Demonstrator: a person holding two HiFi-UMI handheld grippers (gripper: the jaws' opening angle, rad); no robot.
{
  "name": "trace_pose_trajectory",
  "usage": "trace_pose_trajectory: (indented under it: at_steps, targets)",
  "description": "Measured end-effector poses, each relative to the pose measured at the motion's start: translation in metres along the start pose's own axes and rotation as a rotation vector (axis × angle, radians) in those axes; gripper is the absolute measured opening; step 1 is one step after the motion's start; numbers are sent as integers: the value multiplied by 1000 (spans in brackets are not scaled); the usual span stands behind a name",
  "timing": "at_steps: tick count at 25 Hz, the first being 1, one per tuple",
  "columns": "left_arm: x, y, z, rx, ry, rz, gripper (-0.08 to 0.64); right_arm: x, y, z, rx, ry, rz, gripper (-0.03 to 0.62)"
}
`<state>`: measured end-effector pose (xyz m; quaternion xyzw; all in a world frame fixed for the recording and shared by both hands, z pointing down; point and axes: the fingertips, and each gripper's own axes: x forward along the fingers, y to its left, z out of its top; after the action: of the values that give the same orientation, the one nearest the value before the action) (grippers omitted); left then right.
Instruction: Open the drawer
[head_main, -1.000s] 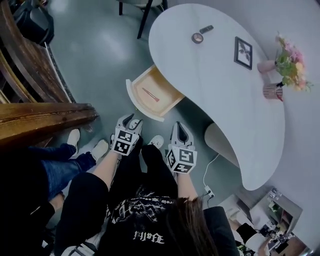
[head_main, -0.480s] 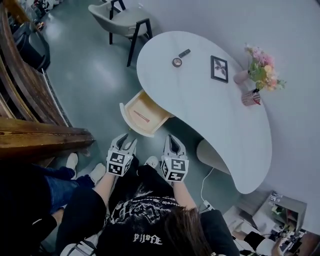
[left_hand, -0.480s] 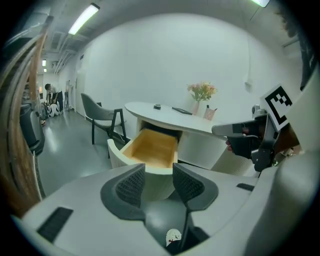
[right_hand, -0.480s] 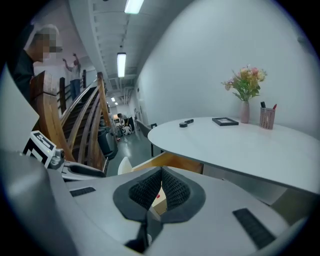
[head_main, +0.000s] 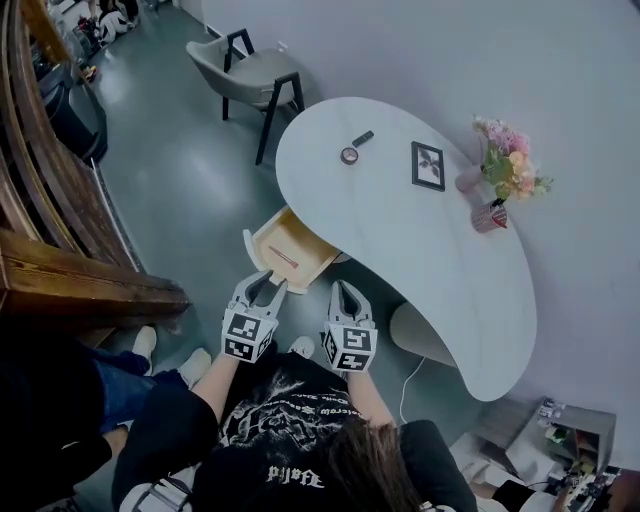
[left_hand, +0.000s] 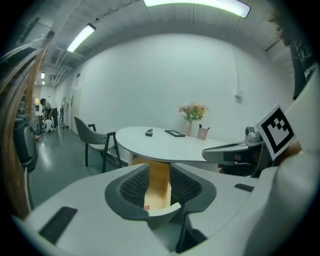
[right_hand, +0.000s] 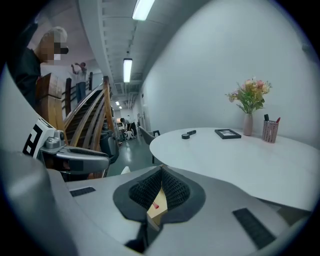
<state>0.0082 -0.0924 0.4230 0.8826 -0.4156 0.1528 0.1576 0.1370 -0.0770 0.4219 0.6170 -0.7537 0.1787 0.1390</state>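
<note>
The wooden drawer (head_main: 290, 250) stands pulled out from under the white curved table (head_main: 400, 235), with a small red thing (head_main: 283, 259) lying inside it. My left gripper (head_main: 270, 285) hangs in the air just short of the drawer's front, apart from it. Its jaws are closing with nothing between them, and the drawer (left_hand: 159, 186) shows through their gap (left_hand: 159, 172). My right gripper (head_main: 344, 289) hovers beside it, to the right of the drawer, fingertips together and empty. In the right gripper view the tips (right_hand: 160, 172) meet above a sliver of drawer (right_hand: 155, 209).
On the table lie a tape roll (head_main: 349, 155), a black stick-like thing (head_main: 362, 138), a picture frame (head_main: 427, 165), a vase of flowers (head_main: 497, 165) and a pen cup (head_main: 489, 216). A grey chair (head_main: 250, 75) stands beyond. Wooden stairs (head_main: 70, 270) rise at left.
Both grippers have lifted up and away from the floor in front of the open drawer. The left jaws have narrowed a little. The drawer stays pulled out.
</note>
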Motion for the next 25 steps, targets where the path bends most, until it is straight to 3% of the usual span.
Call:
trace_pose_trajectory:
  at_steps: [5,11,25]
  targets:
    - [-4,-11,26,7,-58,-12,125,-8,-3,15,-2,-41,-8,26]
    - [-4,-18,49,36,-119,-26,33,-12,-14,28,9,-83,-20,26]
    - [-4,-29,48,33,-128,-25,25,-15,-19,31,0,-79,-15,25]
